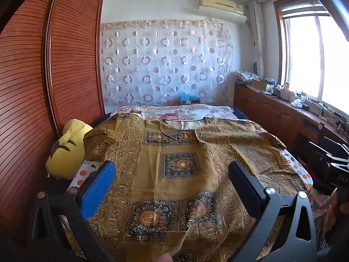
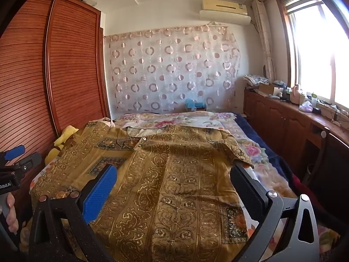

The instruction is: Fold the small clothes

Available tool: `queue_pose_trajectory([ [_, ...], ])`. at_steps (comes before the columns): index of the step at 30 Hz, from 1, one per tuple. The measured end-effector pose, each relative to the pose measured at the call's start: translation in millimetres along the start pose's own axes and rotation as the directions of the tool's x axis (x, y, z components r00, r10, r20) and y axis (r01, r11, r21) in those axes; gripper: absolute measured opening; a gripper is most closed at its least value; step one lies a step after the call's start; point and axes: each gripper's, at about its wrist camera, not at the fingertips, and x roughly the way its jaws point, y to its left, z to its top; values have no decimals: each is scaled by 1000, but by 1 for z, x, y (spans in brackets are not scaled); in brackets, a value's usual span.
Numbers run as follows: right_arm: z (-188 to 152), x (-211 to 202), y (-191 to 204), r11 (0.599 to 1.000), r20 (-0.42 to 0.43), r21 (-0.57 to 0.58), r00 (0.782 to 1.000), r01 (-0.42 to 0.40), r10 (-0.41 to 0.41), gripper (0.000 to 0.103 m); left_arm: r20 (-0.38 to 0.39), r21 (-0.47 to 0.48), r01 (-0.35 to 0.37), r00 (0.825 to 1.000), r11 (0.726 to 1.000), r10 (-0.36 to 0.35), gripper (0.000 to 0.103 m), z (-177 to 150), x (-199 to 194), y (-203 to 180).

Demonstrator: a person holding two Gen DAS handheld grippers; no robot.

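Observation:
A mustard-gold patterned shirt (image 1: 178,170) with sunflower squares lies spread flat on the bed, collar toward the far wall, short sleeves out to each side. My left gripper (image 1: 172,174) hovers open above its lower half, blue pad on the left, black pad on the right, nothing between them. In the right wrist view the same shirt (image 2: 174,174) fills the middle, and my right gripper (image 2: 174,179) stands open over its right side, holding nothing. The left gripper (image 2: 15,159) shows at the far left edge of that view, held by a hand (image 2: 11,211).
The bed (image 2: 257,152) carries a floral quilt. A yellow plush pillow (image 1: 67,150) lies at its left edge beside the slatted wooden wardrobe (image 1: 32,87). A wooden cabinet (image 2: 283,118) with clutter runs under the window on the right. A circle-patterned curtain (image 1: 163,65) hangs behind.

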Motion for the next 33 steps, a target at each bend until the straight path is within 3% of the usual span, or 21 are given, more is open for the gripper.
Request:
queue_pose_trajectory([
  [33, 0, -2, -1, 1000, -10, -4, 1000, 6, -6, 103, 4, 8, -3, 1000, 1000, 3, 103, 0, 0, 0],
])
